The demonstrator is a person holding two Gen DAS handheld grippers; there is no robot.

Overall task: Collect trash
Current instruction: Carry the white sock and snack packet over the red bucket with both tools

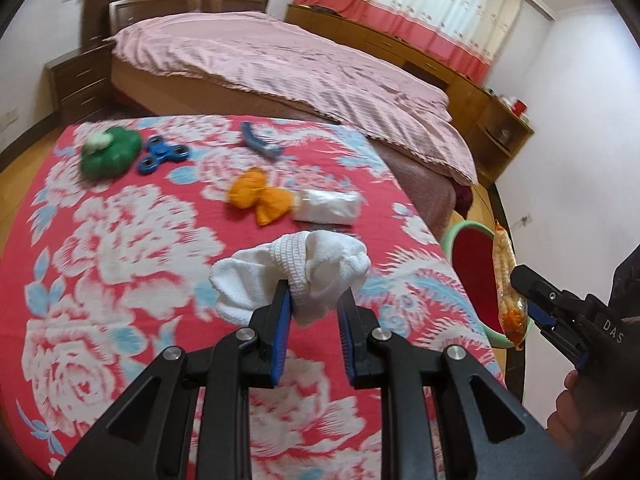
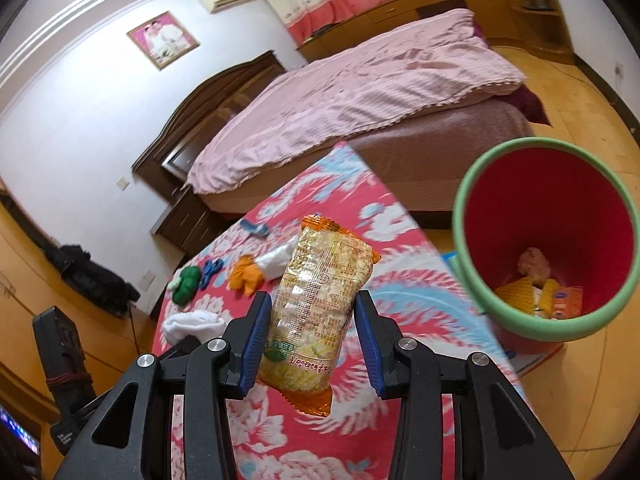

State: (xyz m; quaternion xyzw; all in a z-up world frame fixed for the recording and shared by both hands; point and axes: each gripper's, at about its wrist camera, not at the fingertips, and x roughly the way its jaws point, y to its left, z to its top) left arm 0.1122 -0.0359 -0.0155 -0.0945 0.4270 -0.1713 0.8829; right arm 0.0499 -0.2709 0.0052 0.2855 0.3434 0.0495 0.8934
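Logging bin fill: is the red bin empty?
No. The red bin already holds trash at its bottom: a crumpled wad and orange wrappers.

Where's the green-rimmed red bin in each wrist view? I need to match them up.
Left wrist: bin at right edge, partly behind the snack packet.
Right wrist: bin large at right, trash inside.
Shared landmark: orange cloth on the flowered cover.
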